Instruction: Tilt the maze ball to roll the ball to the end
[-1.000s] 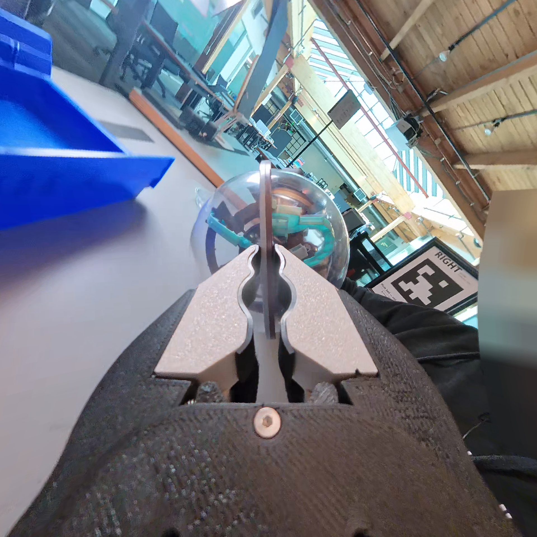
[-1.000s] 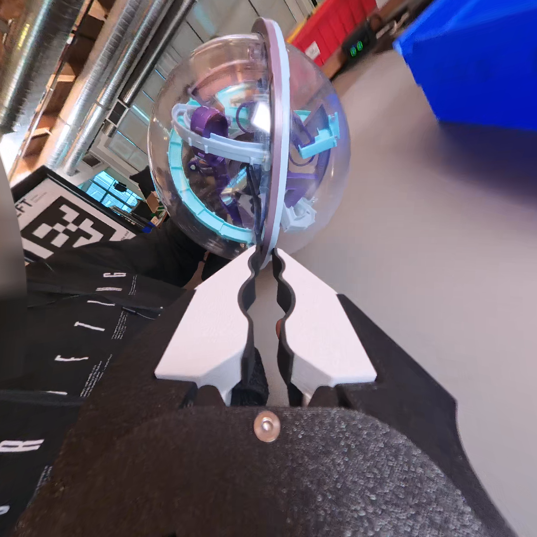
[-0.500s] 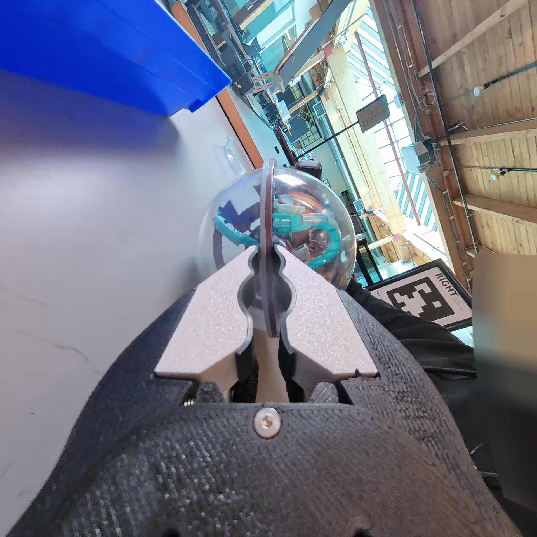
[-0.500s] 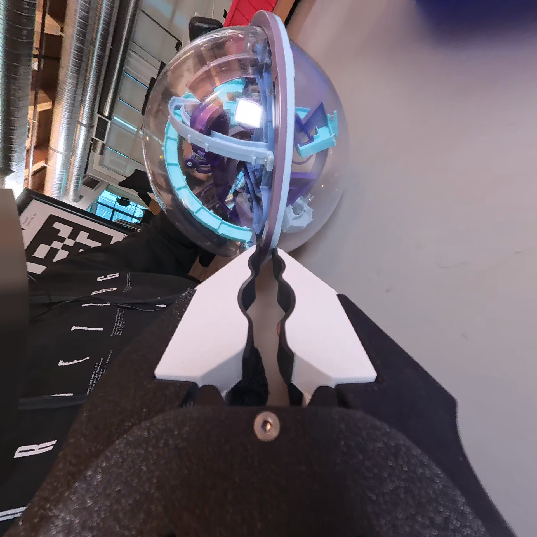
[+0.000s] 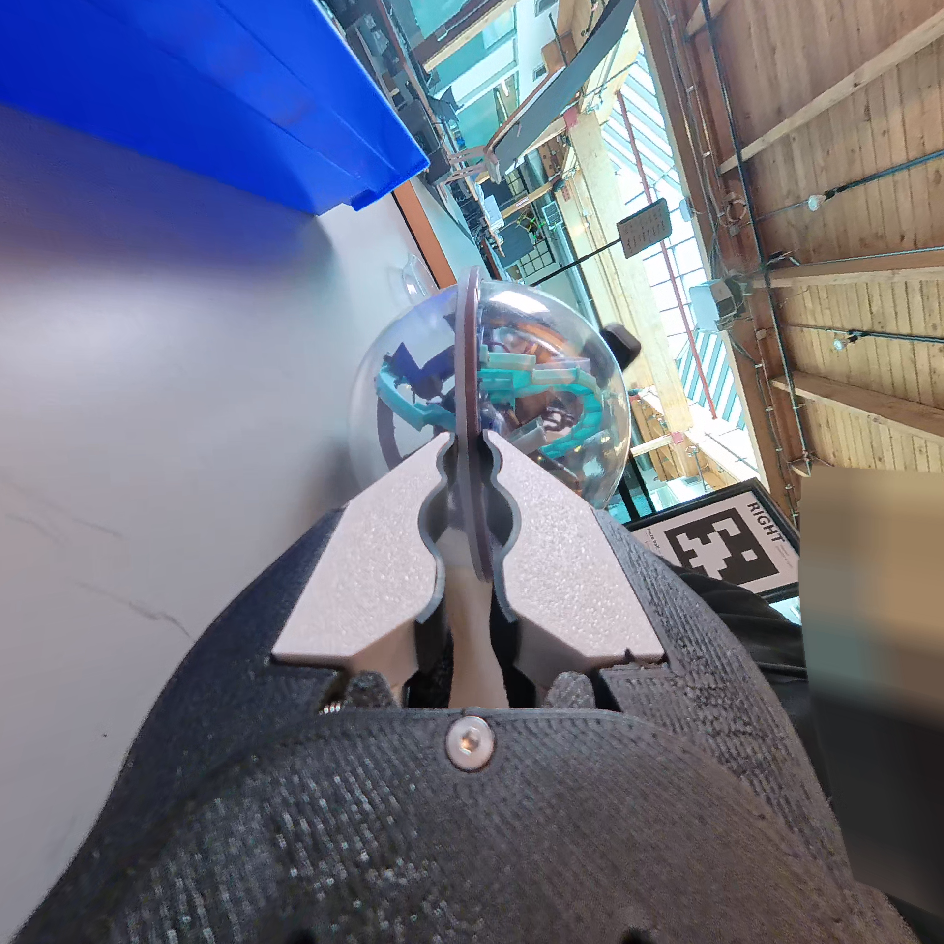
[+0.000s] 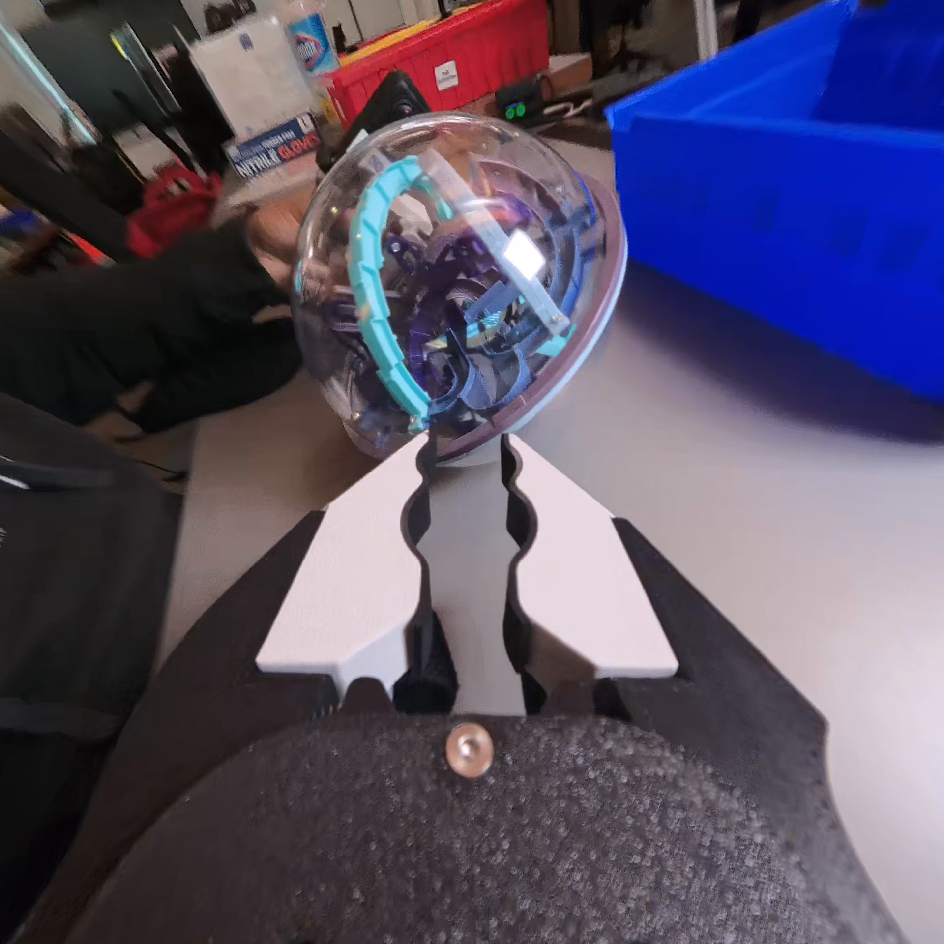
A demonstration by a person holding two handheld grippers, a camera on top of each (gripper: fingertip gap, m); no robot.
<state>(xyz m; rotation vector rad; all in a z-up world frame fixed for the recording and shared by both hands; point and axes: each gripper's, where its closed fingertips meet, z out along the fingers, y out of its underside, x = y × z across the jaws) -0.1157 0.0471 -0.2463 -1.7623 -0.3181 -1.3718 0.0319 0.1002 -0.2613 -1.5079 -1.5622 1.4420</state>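
Observation:
The maze ball (image 5: 536, 388) is a clear sphere with teal, purple and blue tracks and a purple rim around its middle. In the left wrist view my left gripper (image 5: 467, 434) is shut on that rim, which runs upright between the grey fingers, and holds the ball up beside the grey table (image 5: 153, 408). In the right wrist view the maze ball (image 6: 449, 286) sits just beyond my right gripper (image 6: 466, 442). Its white fingers stand apart and the slanted rim passes their tips without being pinched. I cannot pick out the small ball inside.
A blue bin (image 5: 179, 92) stands on the table close to the ball and also shows at the right in the right wrist view (image 6: 792, 204). A person's black sleeve (image 6: 153, 316) lies to the left. The right gripper's marker board (image 5: 715, 546) is beyond the ball.
My right gripper has opened and let go of the rim, and its view has swung level. The ball has turned so its rim slants. My left gripper keeps its hold.

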